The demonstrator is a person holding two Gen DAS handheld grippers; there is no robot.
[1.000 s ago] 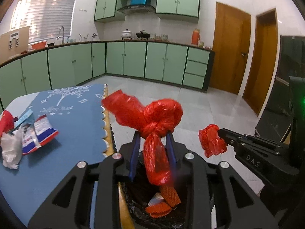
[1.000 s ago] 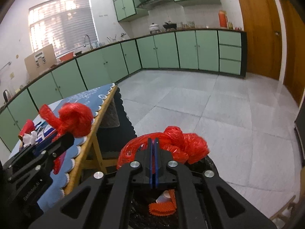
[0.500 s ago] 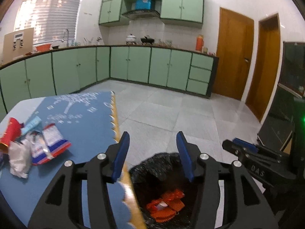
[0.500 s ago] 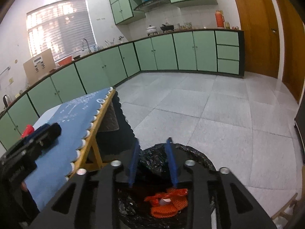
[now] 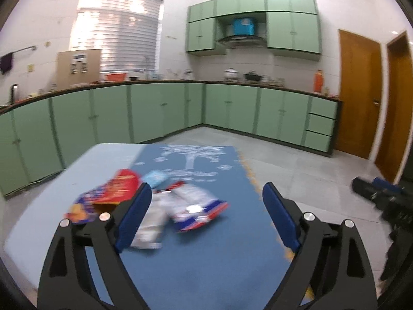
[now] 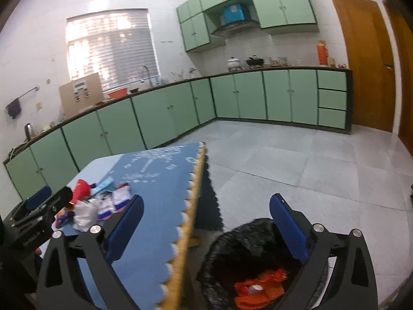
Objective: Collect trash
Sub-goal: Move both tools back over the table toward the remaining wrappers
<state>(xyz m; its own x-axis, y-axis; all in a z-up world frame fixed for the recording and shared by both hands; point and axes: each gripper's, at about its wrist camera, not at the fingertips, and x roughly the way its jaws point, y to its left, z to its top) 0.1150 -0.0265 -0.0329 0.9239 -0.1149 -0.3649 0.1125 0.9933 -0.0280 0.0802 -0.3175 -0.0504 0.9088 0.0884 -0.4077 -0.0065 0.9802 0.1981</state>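
Here, wrappers litter a blue-clothed table.

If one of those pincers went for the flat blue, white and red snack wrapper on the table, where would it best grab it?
Probably by the red-edged corner of the blue, white and red snack wrapper that points toward the table's scalloped edge. That side looks free, while crumpled white plastic crowds the other. Lying flat, it favours the open left gripper coming in low and pinching that thin corner.

Glossy crinkled foil wrappers lie on matt blue cloth; the bin liner is shiny black plastic.
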